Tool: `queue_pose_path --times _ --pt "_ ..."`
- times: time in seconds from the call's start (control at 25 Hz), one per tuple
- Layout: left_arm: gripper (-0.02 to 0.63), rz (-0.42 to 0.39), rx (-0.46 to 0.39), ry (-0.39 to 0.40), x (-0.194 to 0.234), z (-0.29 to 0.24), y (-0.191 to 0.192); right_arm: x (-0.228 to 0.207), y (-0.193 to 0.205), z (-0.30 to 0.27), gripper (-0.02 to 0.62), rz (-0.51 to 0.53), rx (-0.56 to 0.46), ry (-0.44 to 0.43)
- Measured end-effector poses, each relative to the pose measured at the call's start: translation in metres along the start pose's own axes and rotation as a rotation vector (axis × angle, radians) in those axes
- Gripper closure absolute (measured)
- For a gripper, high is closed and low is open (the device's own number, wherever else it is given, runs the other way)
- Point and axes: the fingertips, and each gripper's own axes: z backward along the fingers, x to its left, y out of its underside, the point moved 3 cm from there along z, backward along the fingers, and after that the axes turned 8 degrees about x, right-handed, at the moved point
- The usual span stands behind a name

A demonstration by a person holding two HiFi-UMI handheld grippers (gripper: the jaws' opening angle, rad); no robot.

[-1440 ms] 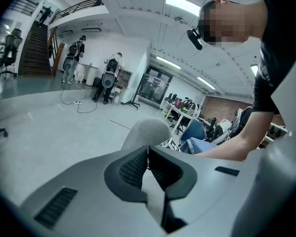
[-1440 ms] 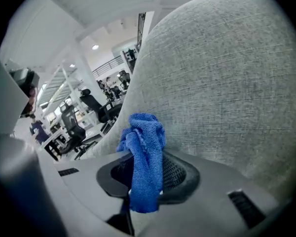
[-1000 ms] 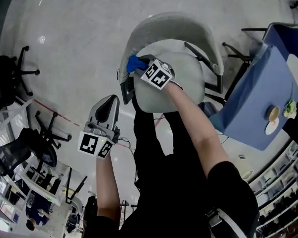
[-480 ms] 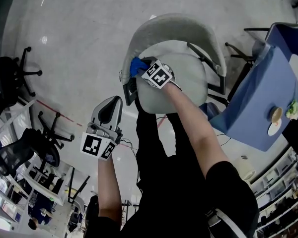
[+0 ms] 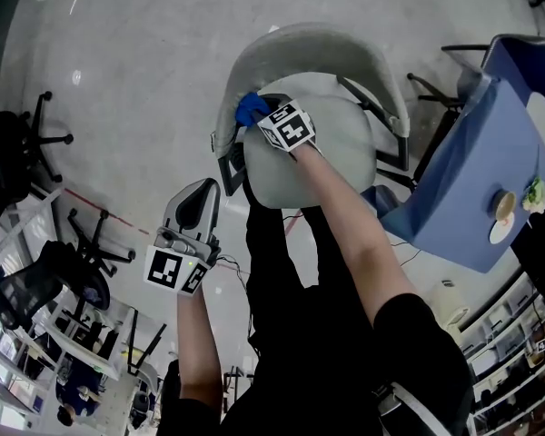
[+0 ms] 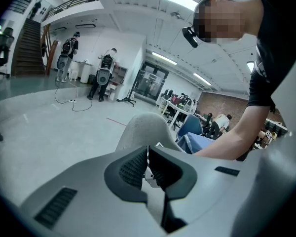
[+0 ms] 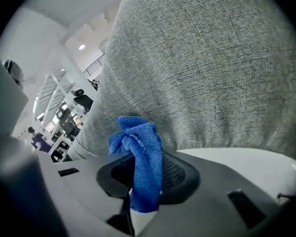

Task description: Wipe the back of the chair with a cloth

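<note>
Left gripper (image 5: pixel 198 194): held well short of the chair (image 5: pixel 320 148), jaws pressed together, nothing between them. Right gripper (image 5: pixel 257 122): extended over the seat, jaws pinching the blue cloth (image 7: pixel 138 154). Cloth bunched against the grey back (image 7: pixel 212 68), at its left inner side.

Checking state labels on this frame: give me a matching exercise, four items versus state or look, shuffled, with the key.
Items:
1. left gripper
2. right gripper
3. blue cloth
4. chair back

States:
A. grey woven fabric, curved
B. bunched, pinched between two jaws
C. jaws together, nothing held, off to the side of the chair
D. clamped on the cloth, up at the chair back

Pairs: 1-C, 2-D, 3-B, 4-A
</note>
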Motion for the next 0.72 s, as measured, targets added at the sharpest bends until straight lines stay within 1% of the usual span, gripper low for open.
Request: queue_pose_path --times 0.12,0.56,0.72 --pt "0.575 0.000 0.004 0.000 0.001 -0.003 0.001 -0.011 0.000 0.002 0.488 -0.015 -0.007 0.024" --pt "0.575 -0.009 0.002 0.001 -0.005 -0.008 -0.003 -0.053 0.002 0.020 0.488 -0.193 -0.067 0.100" --pt "0.575 -0.010 0.008 0.003 -0.008 -0.011 0.002 -0.072 0.007 0.028 0.488 -0.255 -0.095 0.125"
